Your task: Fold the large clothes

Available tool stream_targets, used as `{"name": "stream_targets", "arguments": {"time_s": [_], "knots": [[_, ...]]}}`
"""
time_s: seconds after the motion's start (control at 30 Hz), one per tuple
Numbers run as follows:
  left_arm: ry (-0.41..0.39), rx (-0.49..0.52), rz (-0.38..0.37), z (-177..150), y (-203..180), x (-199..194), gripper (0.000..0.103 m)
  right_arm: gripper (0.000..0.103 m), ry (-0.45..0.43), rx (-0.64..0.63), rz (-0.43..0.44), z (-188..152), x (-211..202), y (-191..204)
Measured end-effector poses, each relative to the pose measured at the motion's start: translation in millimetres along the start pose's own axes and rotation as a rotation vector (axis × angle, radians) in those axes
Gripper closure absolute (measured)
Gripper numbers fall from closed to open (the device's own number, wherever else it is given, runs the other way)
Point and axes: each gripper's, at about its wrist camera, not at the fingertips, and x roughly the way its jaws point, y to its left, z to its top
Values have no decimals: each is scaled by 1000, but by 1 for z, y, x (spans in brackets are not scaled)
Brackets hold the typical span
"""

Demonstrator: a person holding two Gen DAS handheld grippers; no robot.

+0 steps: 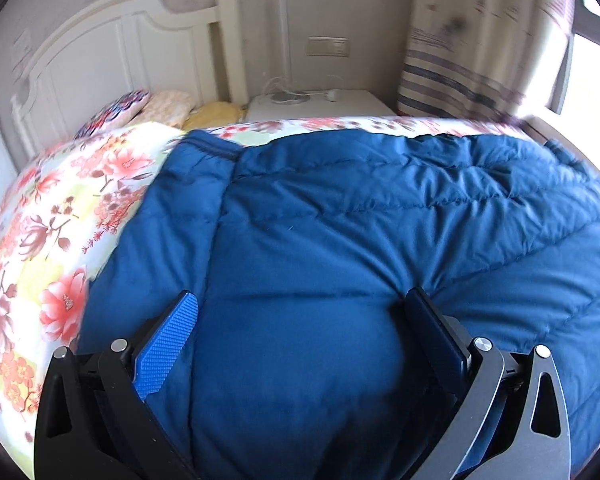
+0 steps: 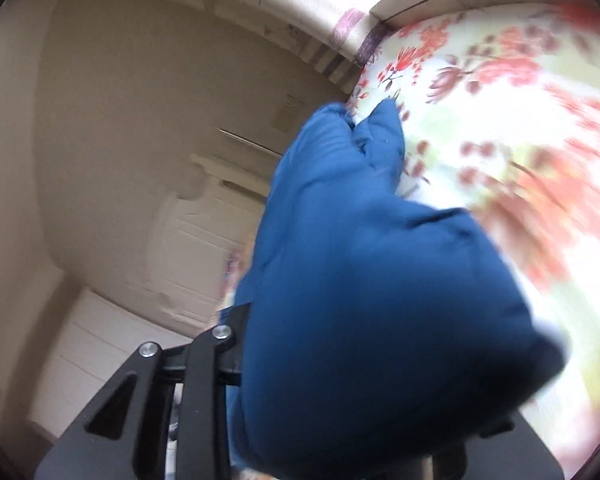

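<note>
**Blue jacket on the bed, one claw spread, one buried**

From my left wrist view, my left gripper point(image 1: 300, 308) sits at the bottom of the frame with its fingers spread wide apart, the blue textured pad point(image 1: 168, 344) on the left and the dark finger on the right. Between them bulges the blue quilted jacket point(image 1: 340, 220), which fills the centre and right of the frame and lies on the floral bedspread point(image 1: 52, 232). The fabric swells up between my fingers, but they are not clamped on it. In the upper left stands a white headboard point(image 1: 100, 60), with pillows point(image 1: 152, 108) below it. A white nightstand point(image 1: 320, 106) sits at upper centre and a striped curtain point(image 1: 460, 60) hangs at upper right.

From my right wrist view, a bunched fold of the same jacket point(image 2: 360, 280) covers the centre and lower right, hiding the fingers of my right gripper point(image 2: 340, 360); only black linkage shows at lower left. I cannot tell whether this claw is clamped. The bedspread point(image 2: 500, 120) blurs across the right.
</note>
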Motion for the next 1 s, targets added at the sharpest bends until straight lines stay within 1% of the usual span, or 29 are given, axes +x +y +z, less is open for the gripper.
{"name": "stream_targets", "arguments": {"time_s": [0.07,0.17,0.2,0.3,0.33,0.37,0.4,0.43,0.47,0.5,0.53,0.57,0.6,0.63,0.67,0.7,0.73,0.77,0.8,0.83,0.9,0.93,1.0], "knots": [[-2,11,-6,-12,-5,-14,4,76,15,-45,-1,-10,-29,0],[36,-22,-90,-18,-21,-38,4,76,17,-55,-7,-10,-58,-10],[33,-17,-122,-15,-32,-46,4,76,10,-63,-14,-8,-64,-11],[24,17,-164,-5,-63,-60,4,76,-34,-122,-44,0,-82,-4],[20,42,-184,-3,-83,-65,4,76,-48,-148,-54,2,-86,1],[16,63,-180,-4,-95,-67,4,76,-62,-170,-59,5,-88,6],[19,91,-150,-6,-109,-66,4,76,-69,-178,-58,5,-91,10],[48,129,-101,-15,-128,-59,4,76,-76,-183,-57,6,-92,12],[66,146,-79,-24,-138,-53,4,76,-84,-196,-62,7,-93,17],[31,155,-54,-37,-146,-53,4,76,-85,-214,-72,7,-92,21],[1,165,-48,-43,-146,-56,4,76,-93,-240,-92,5,-91,27],[-10,165,-61,-47,-143,-60,4,76,-103,-284,-112,5,-87,35],[-10,156,-79,-49,-138,-64,4,76,-113,-326,-129,3,-88,42],[0,150,-120,-56,-128,-71,4,76,-129,-393,-161,0,-86,57],[13,160,-163,-62,-121,-77,4,76,-138,-436,-181,-3,-84,68],[25,177,-208,-67,-115,-84,4,76,-150,-509,-208,-8,-79,87],[29,198,-274,-73,-104,-97,4,76,-159,-573,-227,-14,-75,102],[23,183,-338,-77,-87,-110,4,76,-172,-691,-258,-28,-66,128],[5,144,-361,-78,-70,-120,4,76,-180,-785,-278,-41,-57,148],[-38,61,-360,-78,-40,-135,4,76,-185,-919,-298,-63,-43,176],[-123,-101,-322,-77,20,-159,4,75,-178,-1120,-327,-105,-17,209],[-180,-207,-280,-79,58,-175,4,74,-165,-1229,-342,-129,-2,224],[-274,-363,-203,-84,118,-203,4,71,-112,-1466,-362,-193,36,244]]}}
